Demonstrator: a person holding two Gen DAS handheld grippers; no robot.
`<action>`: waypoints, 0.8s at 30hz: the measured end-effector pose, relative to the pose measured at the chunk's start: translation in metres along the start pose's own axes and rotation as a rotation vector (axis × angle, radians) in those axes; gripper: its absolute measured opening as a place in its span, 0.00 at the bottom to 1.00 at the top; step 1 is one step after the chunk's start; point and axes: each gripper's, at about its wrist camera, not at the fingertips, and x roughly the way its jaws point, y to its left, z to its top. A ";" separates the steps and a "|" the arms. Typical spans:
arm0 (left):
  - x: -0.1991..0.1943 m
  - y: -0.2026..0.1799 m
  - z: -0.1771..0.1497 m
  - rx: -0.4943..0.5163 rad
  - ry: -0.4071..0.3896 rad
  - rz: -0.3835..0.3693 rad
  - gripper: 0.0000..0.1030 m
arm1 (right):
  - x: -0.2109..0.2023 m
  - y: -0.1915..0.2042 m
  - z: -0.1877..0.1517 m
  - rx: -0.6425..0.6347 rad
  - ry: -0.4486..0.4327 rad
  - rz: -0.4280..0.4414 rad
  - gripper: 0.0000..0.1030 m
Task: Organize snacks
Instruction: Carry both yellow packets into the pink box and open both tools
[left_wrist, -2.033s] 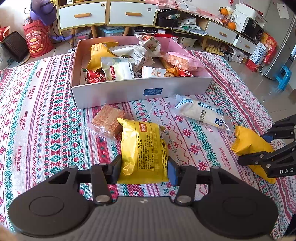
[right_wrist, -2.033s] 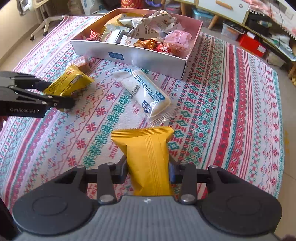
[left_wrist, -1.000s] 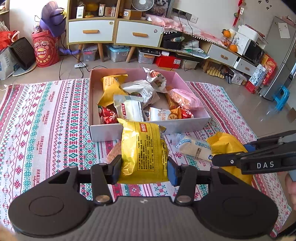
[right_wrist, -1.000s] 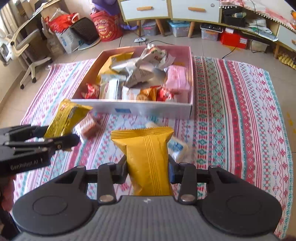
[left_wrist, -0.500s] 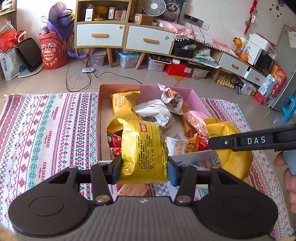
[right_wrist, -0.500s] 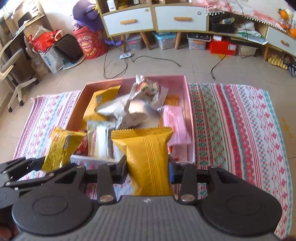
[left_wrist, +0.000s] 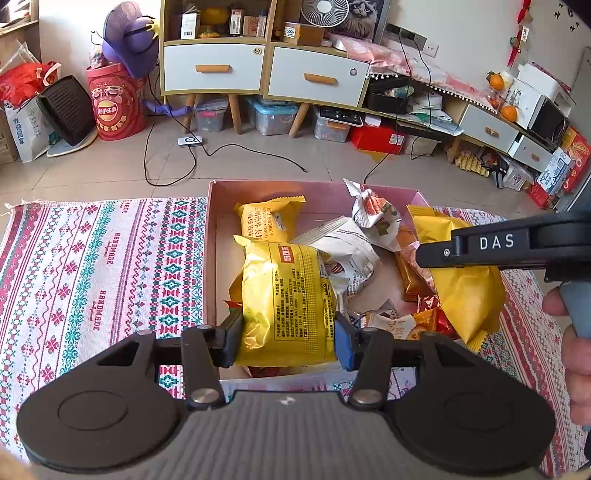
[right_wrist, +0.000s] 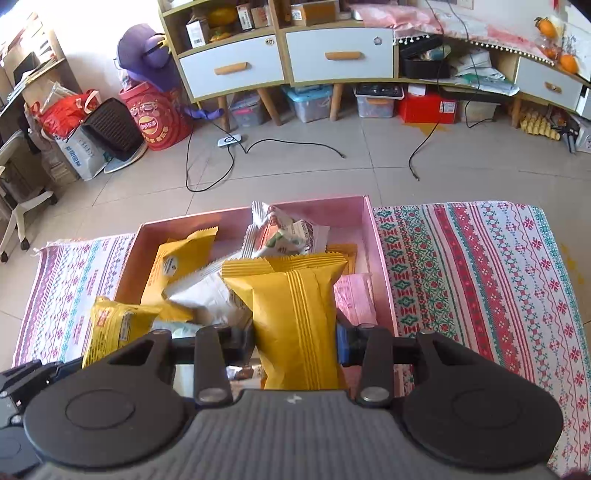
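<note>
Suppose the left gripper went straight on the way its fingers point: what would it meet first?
Most likely the white crinkled wrapper heaped inside the pink box, just beyond the yellow packet the left gripper is clamping. Depth is unclear; it might graze the yellow sandwich-biscuit pack instead.

Both my wrist cams sit high, tilted down-forward, close over the near end of the box (left_wrist: 212, 258) (right_wrist: 376, 243). Left cam left of right. Shared: box, rug (left_wrist: 92, 258) (right_wrist: 480, 266), cabinet (left_wrist: 210, 66) (right_wrist: 340, 55) beyond.
</note>
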 end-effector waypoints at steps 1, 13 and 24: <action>0.003 0.000 0.001 0.004 0.004 0.004 0.54 | 0.001 0.001 0.001 0.003 -0.003 -0.001 0.36; 0.011 0.001 0.002 0.003 0.006 0.014 0.61 | 0.004 0.007 0.006 -0.006 -0.040 0.004 0.45; 0.003 -0.003 0.001 0.023 -0.004 0.046 0.91 | -0.013 0.010 0.006 -0.027 -0.079 0.001 0.82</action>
